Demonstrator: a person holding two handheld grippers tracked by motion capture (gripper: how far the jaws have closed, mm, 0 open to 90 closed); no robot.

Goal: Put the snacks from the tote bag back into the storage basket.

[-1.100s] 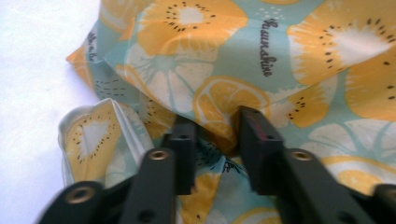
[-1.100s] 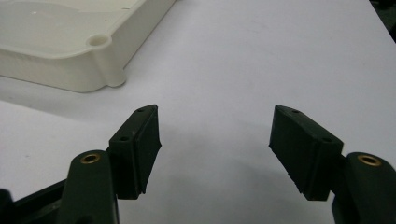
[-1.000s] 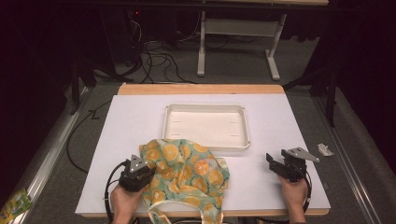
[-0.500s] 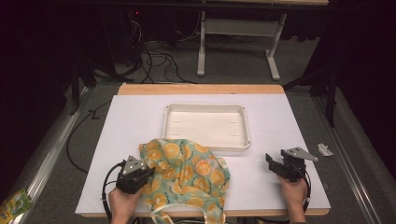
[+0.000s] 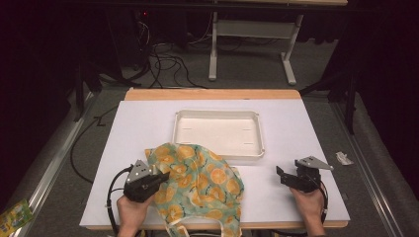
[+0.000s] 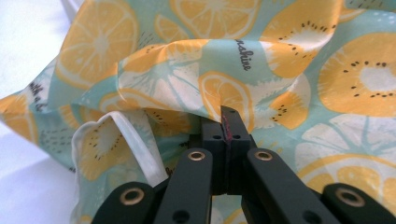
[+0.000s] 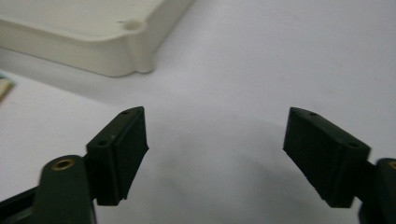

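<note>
White tabletop [image 5: 148, 128] w/ wood edge at the far side, dark room behind, cables on the floor.

Near edge, lower left of high view: left gripper [image 5: 160, 177] clamped on the fruit-print cloth bag [image 5: 197, 182]. In the left gripper view the jaws are fully together w/ a fold of the fabric pinched at the tips [image 6: 229, 126]; a white handle strap [image 6: 135, 144] loops just left of them. Bag is a crumpled heap at bottom centre of the high view, far edge overlapping the near rim of the tray.

Lower right: right gripper [image 5: 289, 177] resting low over bare table, well apart from the bag. Jaws wide, just been opening further, nothing between them; the right gripper view has only table under the pads [image 7: 123, 154].

Mid-frame: shallow white tray [image 5: 217, 116], nothing in it.

Step in hand, imo: lift + spread the bag. To do it well, keep the left pinch firm, raise slow so the fabric drapes free of the tray rim, then bring the right gripper in to a clean edge or strap, not a bunched fold. Risk: thin cloth slipping out, or dragging the tray.
</note>
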